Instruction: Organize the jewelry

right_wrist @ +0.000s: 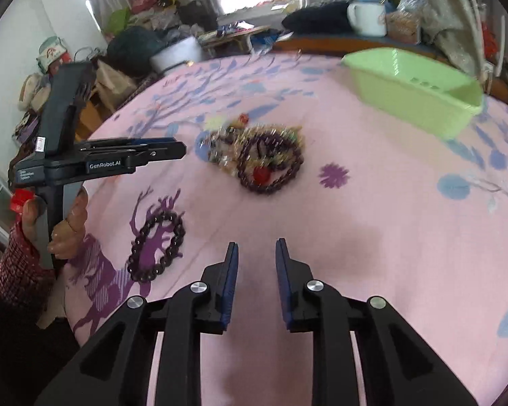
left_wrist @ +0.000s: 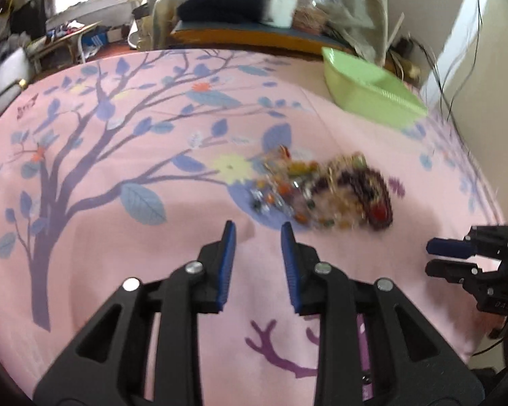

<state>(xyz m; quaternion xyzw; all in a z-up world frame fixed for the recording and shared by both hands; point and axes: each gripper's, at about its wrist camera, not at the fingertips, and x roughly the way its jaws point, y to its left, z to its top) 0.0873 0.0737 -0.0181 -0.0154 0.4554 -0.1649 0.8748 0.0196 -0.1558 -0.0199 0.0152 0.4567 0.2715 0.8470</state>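
Through your left wrist camera, your left gripper point(left_wrist: 257, 228) points down at a surface covered with a pink cloth point(left_wrist: 152, 253) printed with a tree. Its fingers stand apart with nothing between them, only bare cloth. The pile of jewelry point(left_wrist: 325, 193), a blurred tangle of beads and chains, lies just past the fingertips and a little to the right, not touching them. A green basket point(left_wrist: 372, 91) sits well beyond the pile, near the far right rim of the surface. Your right gripper point(left_wrist: 428, 257) comes in from the right edge, near the pile but clear of it. From this side you see only a narrow gap between its fingers.

Through your right wrist camera, the right gripper point(right_wrist: 255, 245) shows its fingers apart and holding nothing, over bare cloth. The pile point(right_wrist: 260, 155) lies ahead at the middle of the surface, with a loop of dark purple beads around a red bead at its near edge. A separate dark bead bracelet point(right_wrist: 159, 216) lies flat on the cloth, to the left of the fingers and apart from the pile. The basket point(right_wrist: 413, 98) stands at the far right. Your left hand point(right_wrist: 67, 226), in a red patterned sleeve, holds the left gripper point(right_wrist: 183, 149) with its tip just left of the pile.
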